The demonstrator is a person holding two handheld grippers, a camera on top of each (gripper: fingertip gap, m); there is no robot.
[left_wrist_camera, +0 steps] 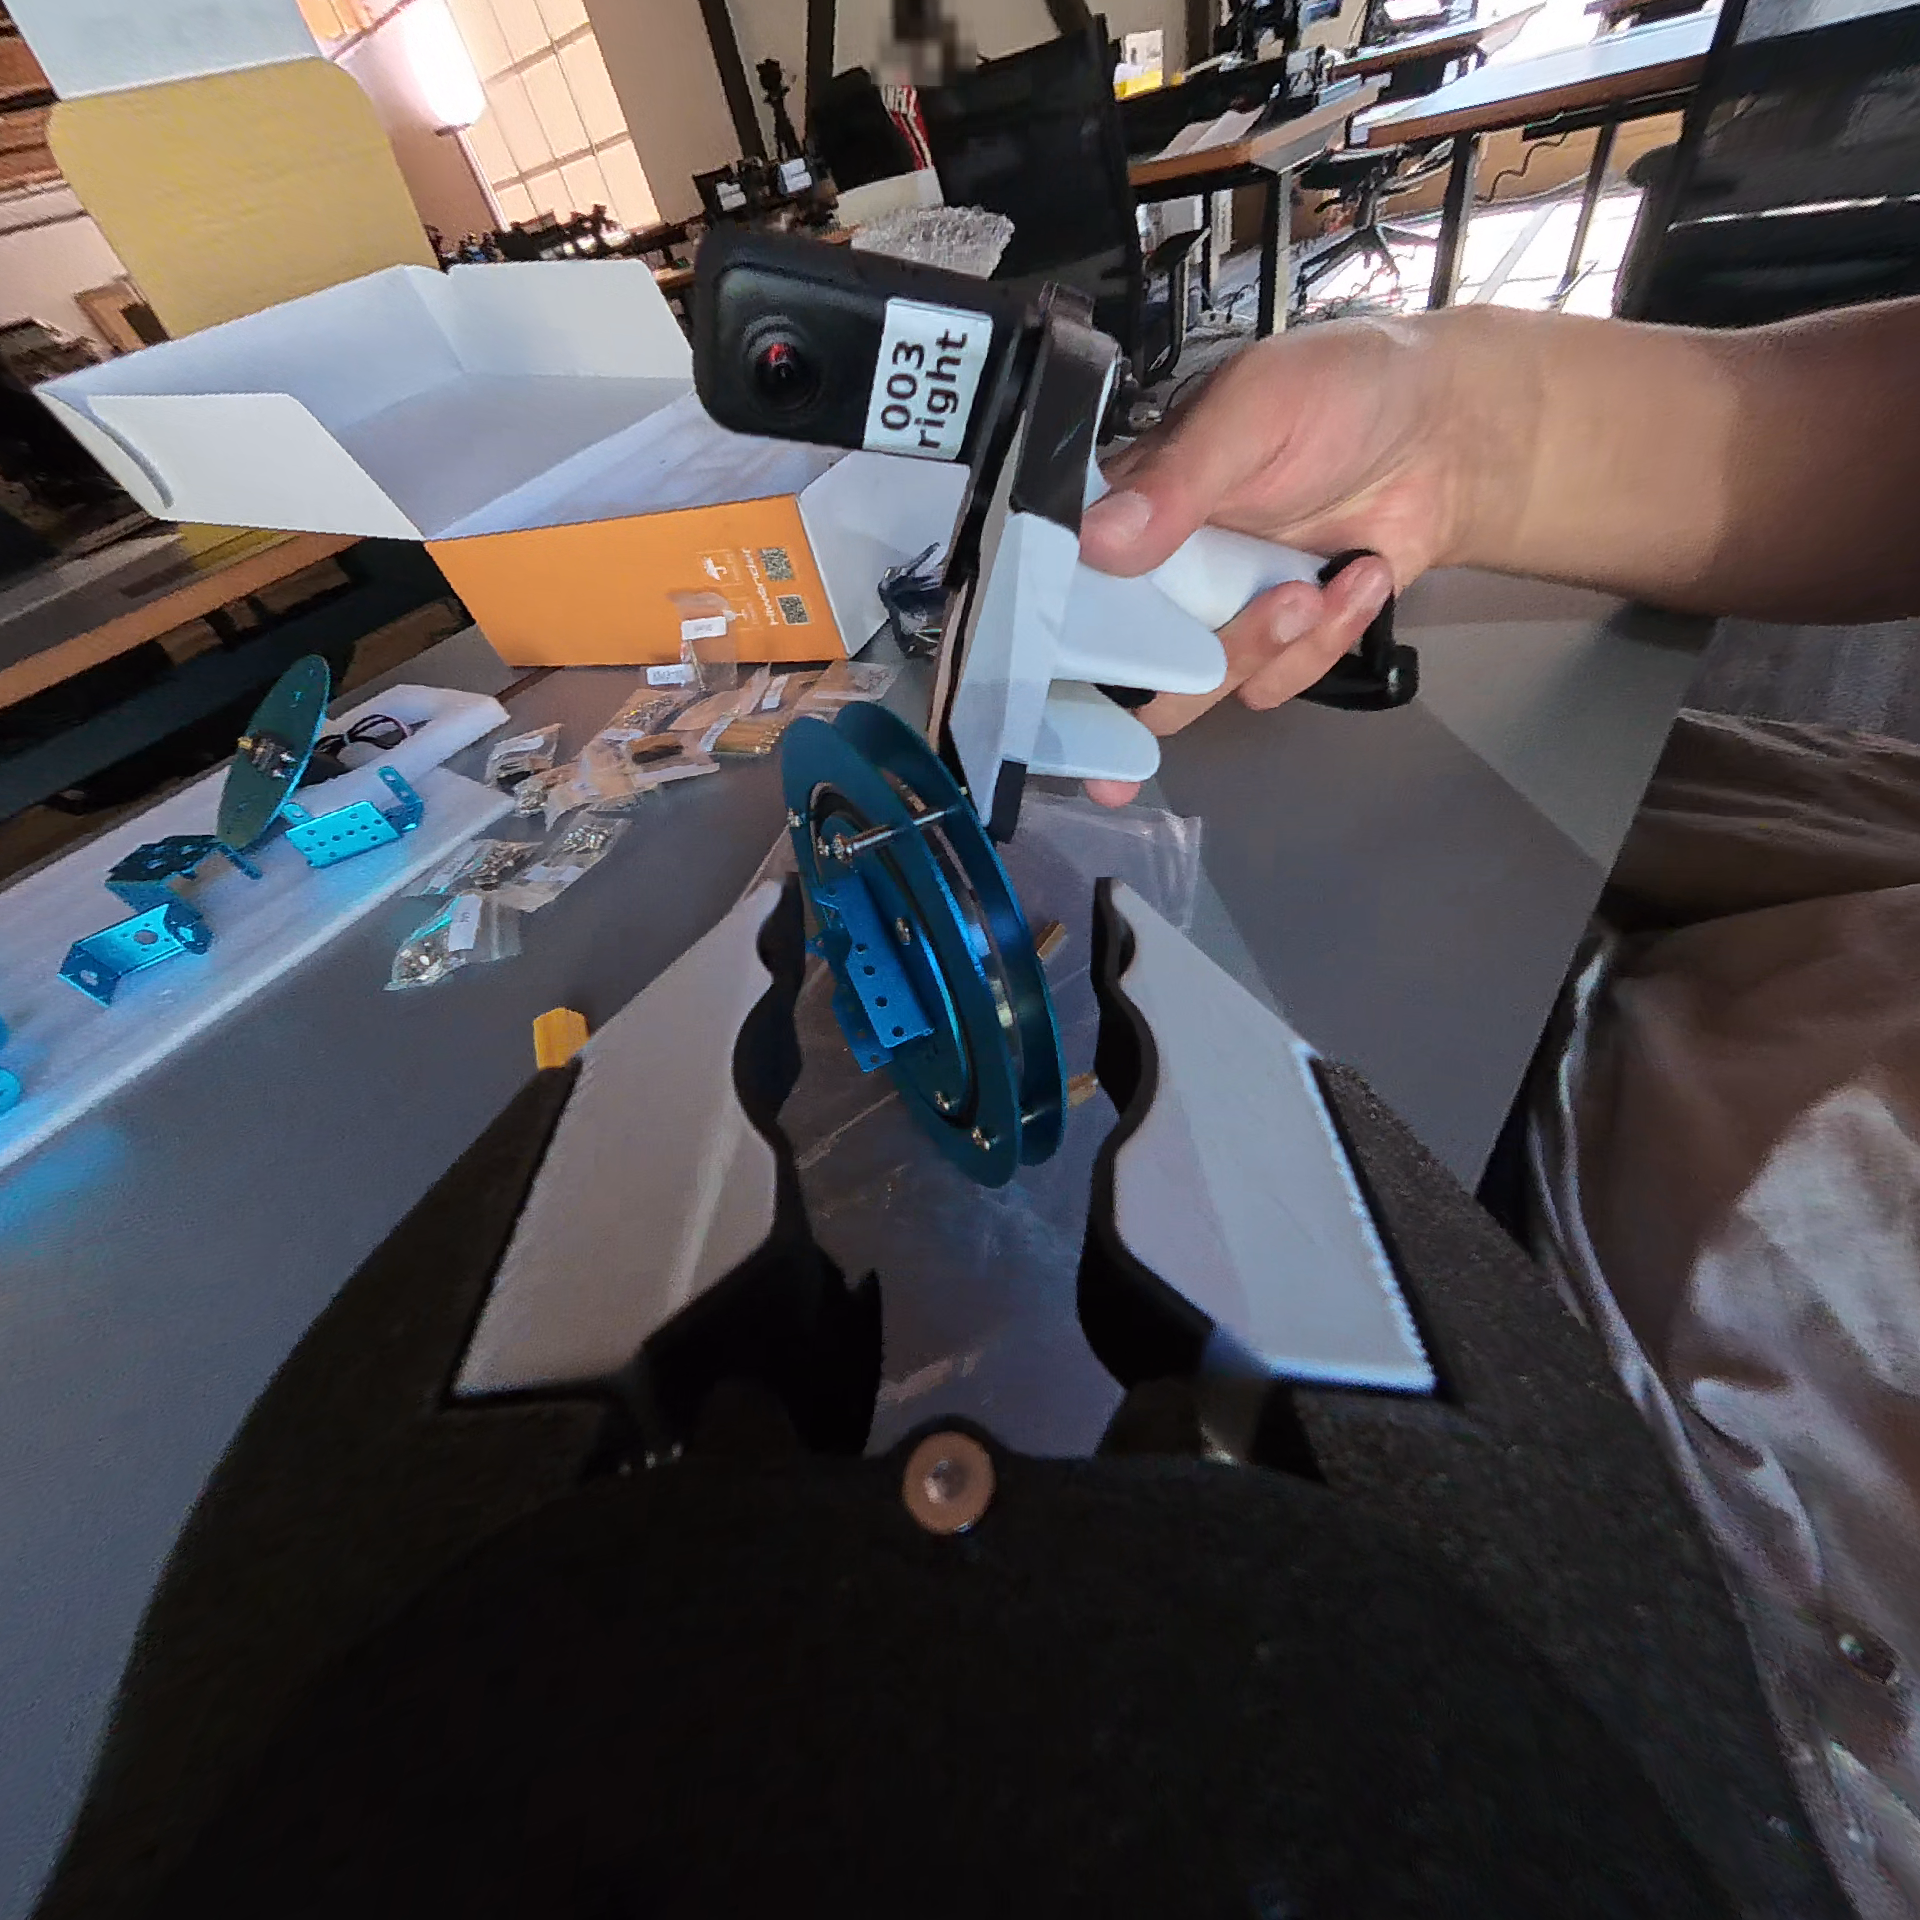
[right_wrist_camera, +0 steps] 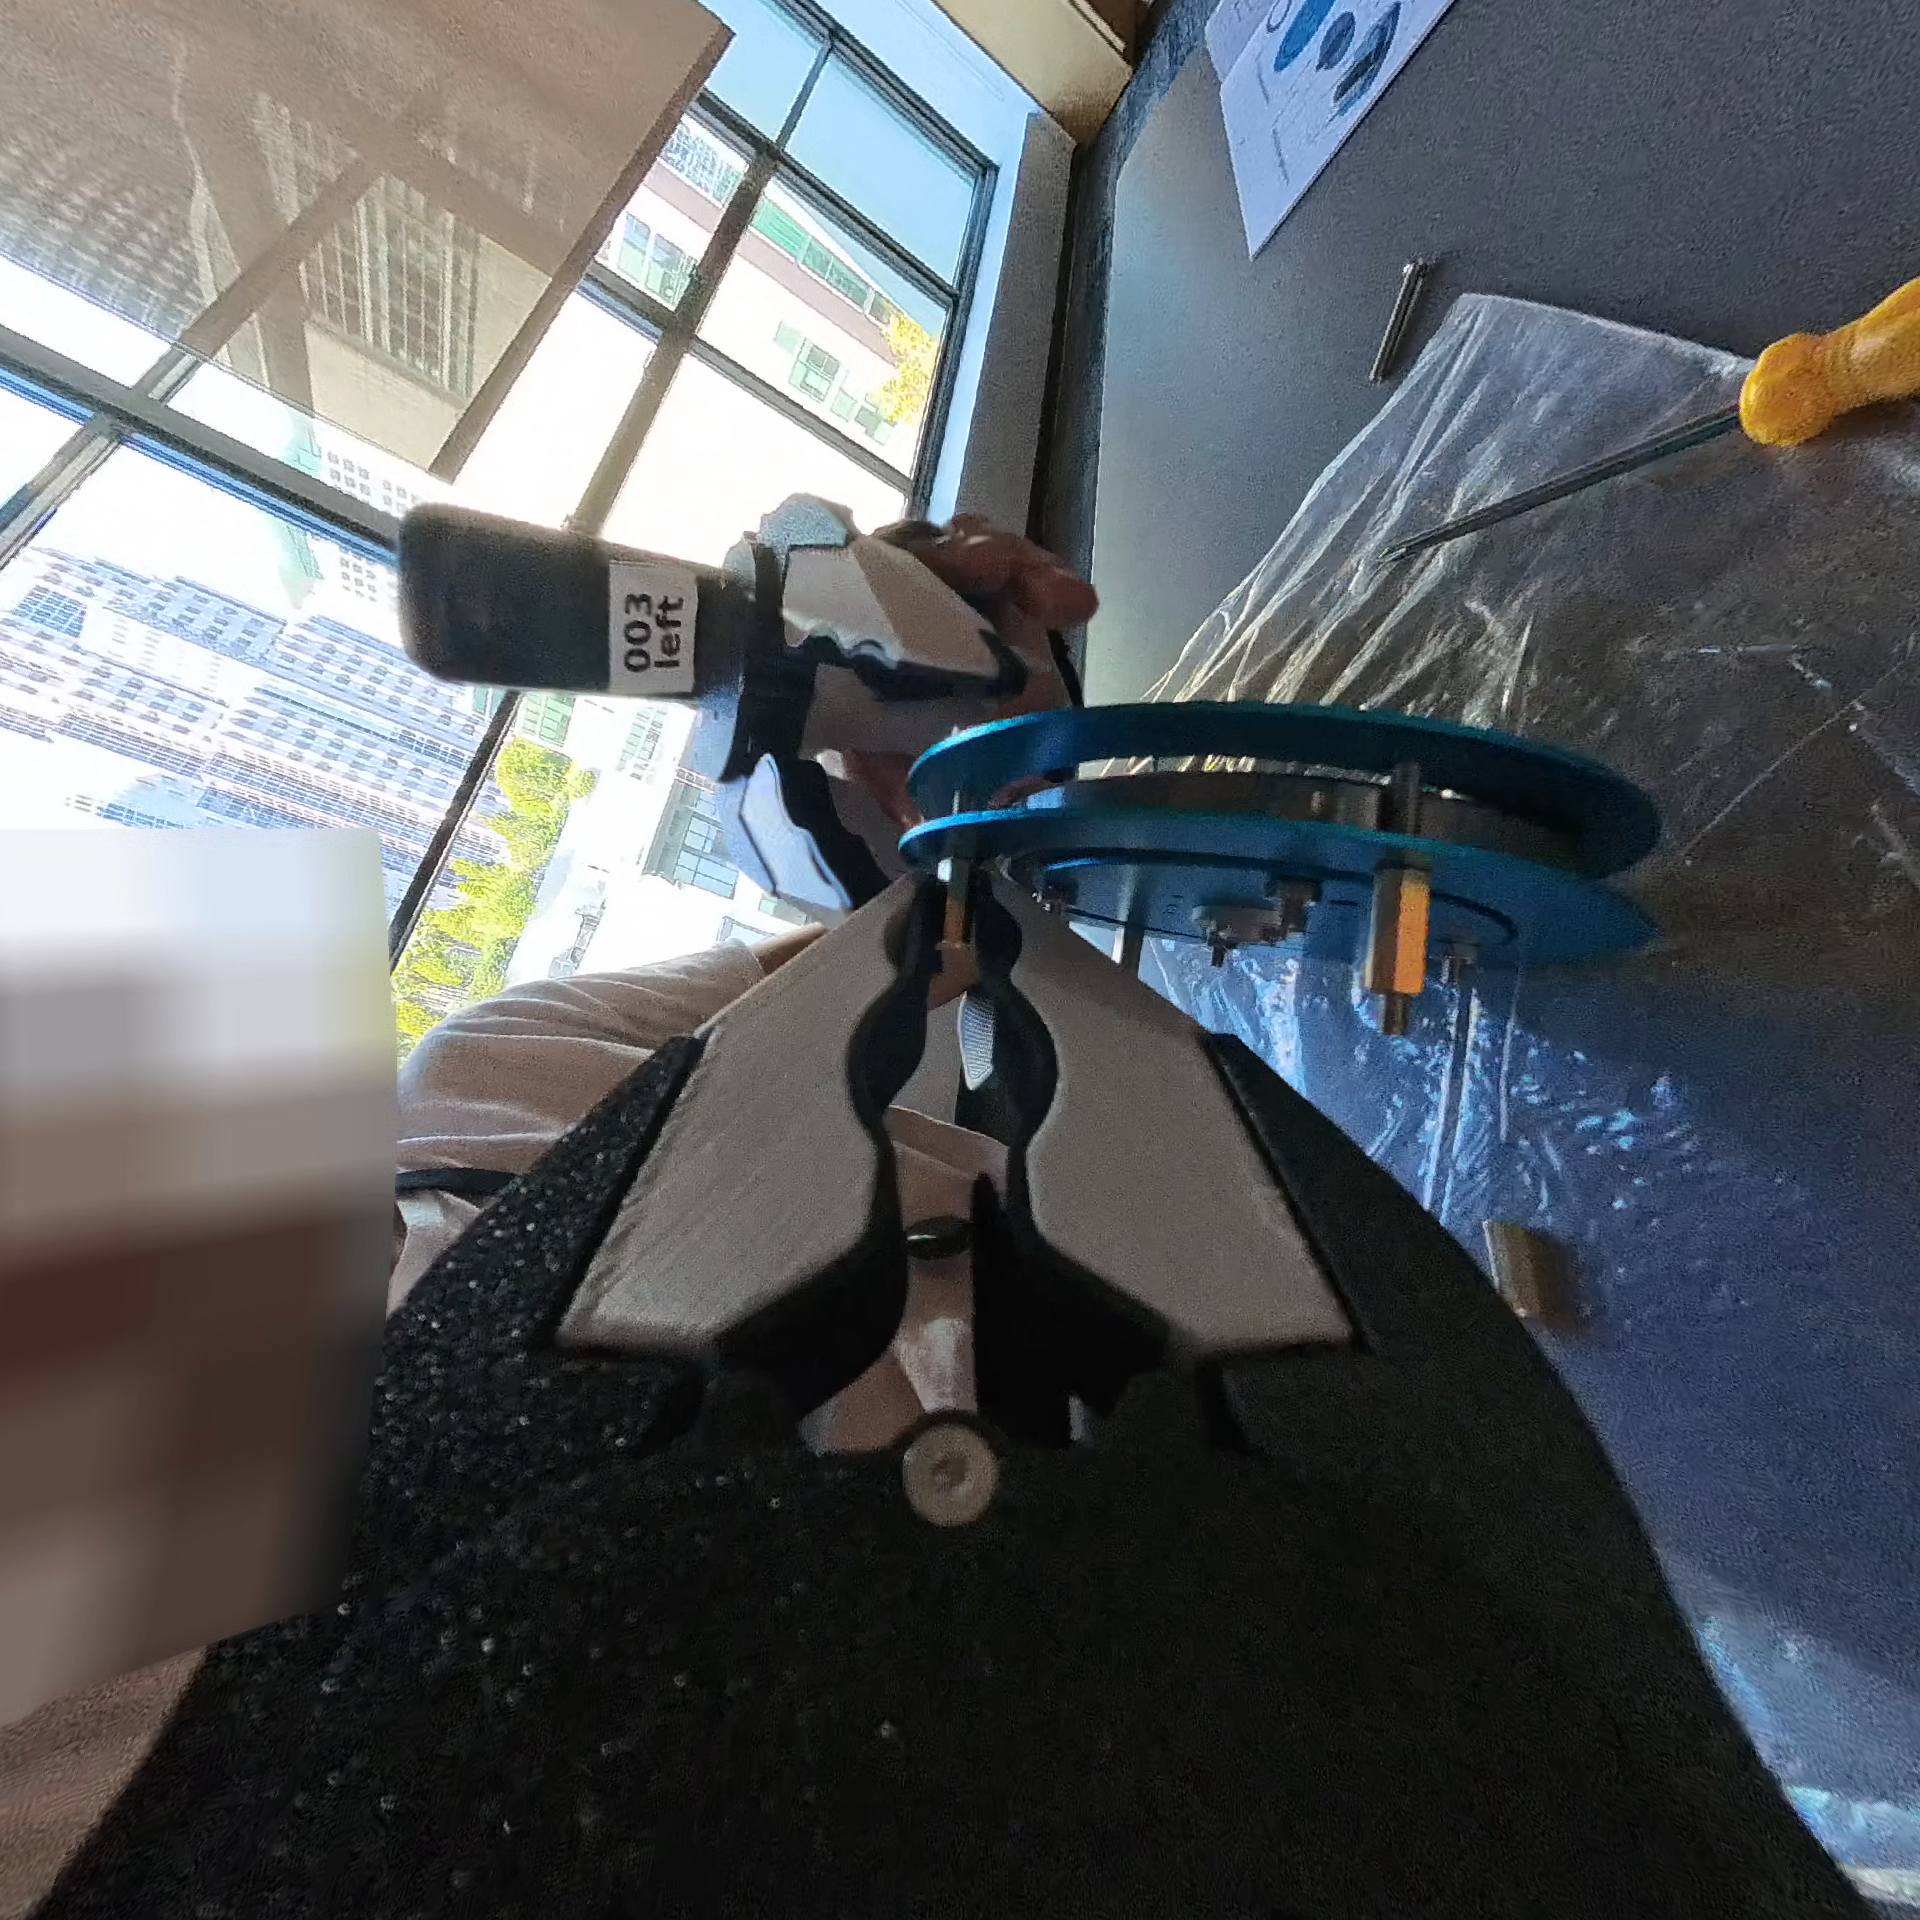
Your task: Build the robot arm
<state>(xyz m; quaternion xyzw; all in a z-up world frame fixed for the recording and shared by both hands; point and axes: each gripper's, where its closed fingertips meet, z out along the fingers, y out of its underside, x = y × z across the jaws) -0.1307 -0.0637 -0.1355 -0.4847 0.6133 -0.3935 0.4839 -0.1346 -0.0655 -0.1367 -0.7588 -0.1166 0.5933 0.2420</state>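
The right gripper (right_wrist_camera: 951, 914) is pinched on a small brass standoff (right_wrist_camera: 956, 914) at the rim of a blue disc assembly (right_wrist_camera: 1278, 821) — two blue metal plates stacked and spaced by posts, with a dark ring between them. The assembly hangs in the air, carried by that grip, above a sheet of clear plastic (right_wrist_camera: 1558, 623) spread on the grey table (right_wrist_camera: 1164, 312).

The left gripper (left_wrist_camera: 940, 935) stands with its fingers spread wide, and the disc assembly (left_wrist_camera: 925, 977) sits edge-on in the gap between them; whether either finger touches it cannot be told. A blue perforated bracket (left_wrist_camera: 873, 977) is fixed to the assembly's near face.

Seen from the left wrist view, a hand (left_wrist_camera: 1299, 530) grips the white handle of the right gripper (left_wrist_camera: 997, 821), which reaches down to the top edge of the discs.

Farther out on the table lie a yellow-handled screwdriver (right_wrist_camera: 1829, 374), a thin metal rod (right_wrist_camera: 1397, 317), a printed sheet (right_wrist_camera: 1320, 94), small bags of hardware (left_wrist_camera: 582, 790), loose blue brackets (left_wrist_camera: 343, 826) and an open orange-and-white box (left_wrist_camera: 613, 520).
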